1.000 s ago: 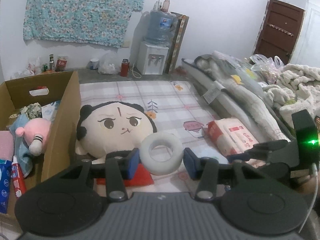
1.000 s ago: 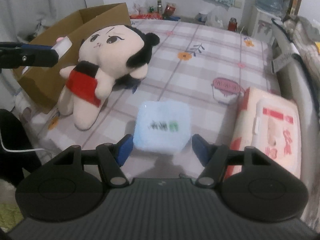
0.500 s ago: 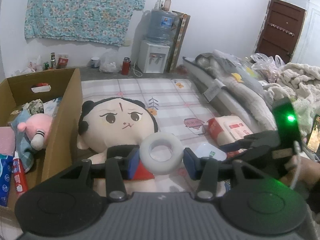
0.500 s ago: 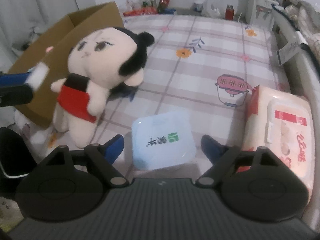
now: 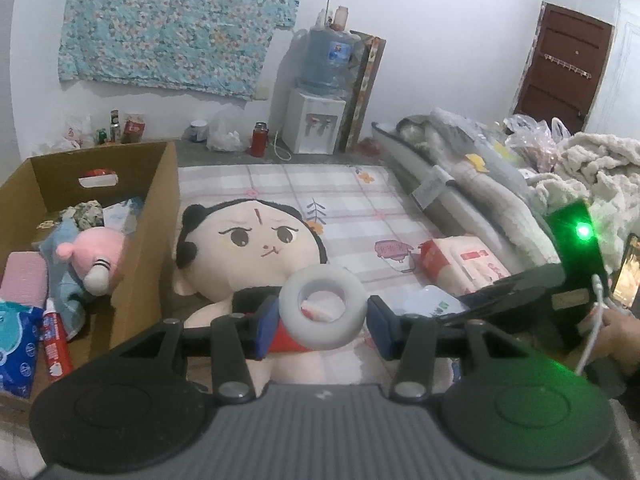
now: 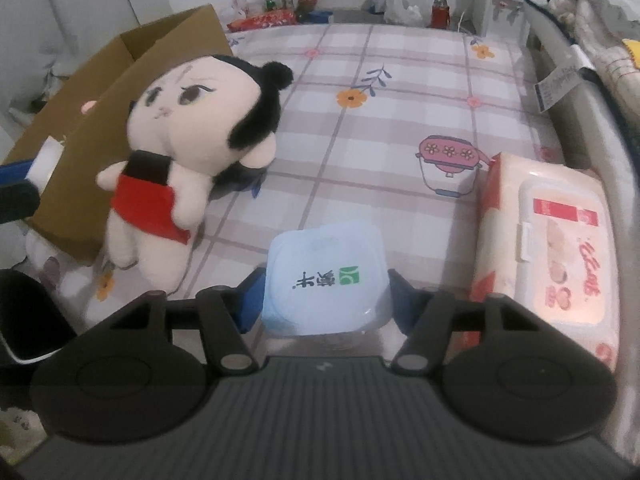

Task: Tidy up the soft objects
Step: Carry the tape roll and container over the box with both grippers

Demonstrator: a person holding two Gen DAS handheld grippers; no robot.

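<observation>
Left tongs (image 5: 323, 322) clamp the white ring (image 5: 323, 314), its hole facing the camera. Right tongs (image 6: 326, 294), jaws just closing, pinch the pale blue pack (image 6: 326, 276) on the bed (image 6: 400, 128), label up.

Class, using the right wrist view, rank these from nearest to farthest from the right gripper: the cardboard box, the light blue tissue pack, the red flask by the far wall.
1. light blue tissue pack, between the right gripper jaws.
2. cardboard box, far left, beside the mat.
3. red flask, on the floor at the far wall.
</observation>
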